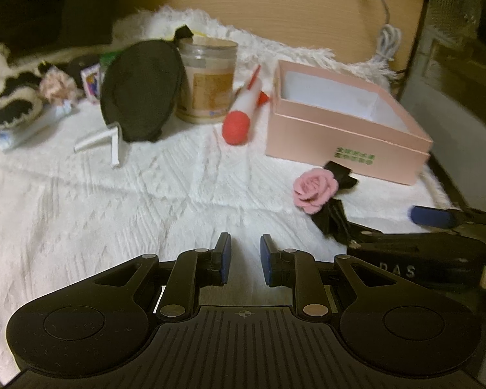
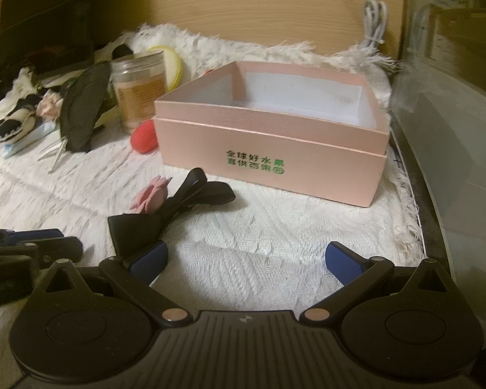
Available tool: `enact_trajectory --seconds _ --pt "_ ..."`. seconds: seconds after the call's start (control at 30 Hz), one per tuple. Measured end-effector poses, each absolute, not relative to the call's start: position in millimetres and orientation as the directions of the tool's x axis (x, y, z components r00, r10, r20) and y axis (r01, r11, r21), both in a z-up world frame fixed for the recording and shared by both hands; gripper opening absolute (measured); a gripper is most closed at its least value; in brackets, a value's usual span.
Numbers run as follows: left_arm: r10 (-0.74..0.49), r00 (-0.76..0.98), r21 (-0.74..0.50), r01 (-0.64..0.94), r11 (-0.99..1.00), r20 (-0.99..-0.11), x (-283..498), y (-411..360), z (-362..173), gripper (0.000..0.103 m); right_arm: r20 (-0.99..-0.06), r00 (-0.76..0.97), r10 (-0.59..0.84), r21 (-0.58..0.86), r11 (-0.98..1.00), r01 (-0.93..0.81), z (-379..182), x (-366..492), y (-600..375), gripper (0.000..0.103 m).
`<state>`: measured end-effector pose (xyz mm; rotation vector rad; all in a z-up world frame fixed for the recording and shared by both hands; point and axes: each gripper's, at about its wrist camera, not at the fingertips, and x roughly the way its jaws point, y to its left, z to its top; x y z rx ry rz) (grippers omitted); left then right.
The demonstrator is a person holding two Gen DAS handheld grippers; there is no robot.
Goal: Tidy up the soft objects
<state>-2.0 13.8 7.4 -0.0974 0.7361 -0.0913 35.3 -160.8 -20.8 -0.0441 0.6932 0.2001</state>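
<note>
The right gripper (image 2: 244, 261) is held low over the white textured cloth (image 2: 259, 220), fingers spread wide and empty. The pink felt rose on a black ribbon bow (image 2: 165, 201) lies just left of them, near the open pink cardboard box (image 2: 275, 149). A pinch at the bow's knot is judged best, then a lift over the near wall. The left gripper (image 1: 244, 261) has fingers parted narrowly, nothing held. Green Chinese characters are printed on the box; "DAS" is read on the right gripper's body.
</note>
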Motion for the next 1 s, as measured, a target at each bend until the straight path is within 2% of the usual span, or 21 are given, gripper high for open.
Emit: enact_trajectory --seconds 0.1,0.23,0.37,0.47,0.5,0.53,0.8,0.9,1.0 --pt "-0.199 0.734 -0.158 0.126 0.979 -0.650 -10 35 17 0.023 -0.697 0.690 0.196 0.047 0.972 -0.228 -15 41 -166 0.103" --pt "-0.212 0.766 -0.108 0.184 0.977 -0.607 -8 78 39 0.023 -0.750 0.637 0.178 0.031 0.971 -0.236 -14 41 -163 0.103" --pt "-0.234 0.731 -0.072 0.246 0.967 -0.641 31 132 55 0.023 -0.780 0.609 0.142 0.014 0.978 -0.209 -12 41 -154 0.103" --pt "-0.291 0.650 -0.093 0.321 0.943 -0.702 80 170 59 0.023 -0.816 0.565 0.123 0.029 0.985 -0.173 -6 48 -150 0.101" --pt "-0.318 0.619 -0.114 0.347 0.931 -0.718 95 180 59 0.023 -0.817 0.564 0.117 0.035 0.987 -0.154 -3 47 -148 0.095" --pt "-0.346 0.584 -0.133 0.375 0.917 -0.734 111 189 58 0.023 -0.814 0.570 0.116 0.043 0.989 -0.140 2 43 -144 0.094" --pt "-0.451 0.337 -0.149 0.642 0.752 -0.826 179 203 41 0.024 -0.791 0.605 0.085 0.021 0.993 -0.112 30 5 -85 0.094" --pt "-0.418 0.304 -0.092 0.706 0.702 -0.856 189 192 30 0.028 -0.794 0.603 0.083 0.042 0.996 -0.082 35 -2 -67 0.094" --pt "-0.449 0.300 -0.101 0.729 0.677 -0.841 192 187 26 0.030 -0.750 0.661 0.002 -0.006 1.000 -0.010 44 -9 -53 0.094"
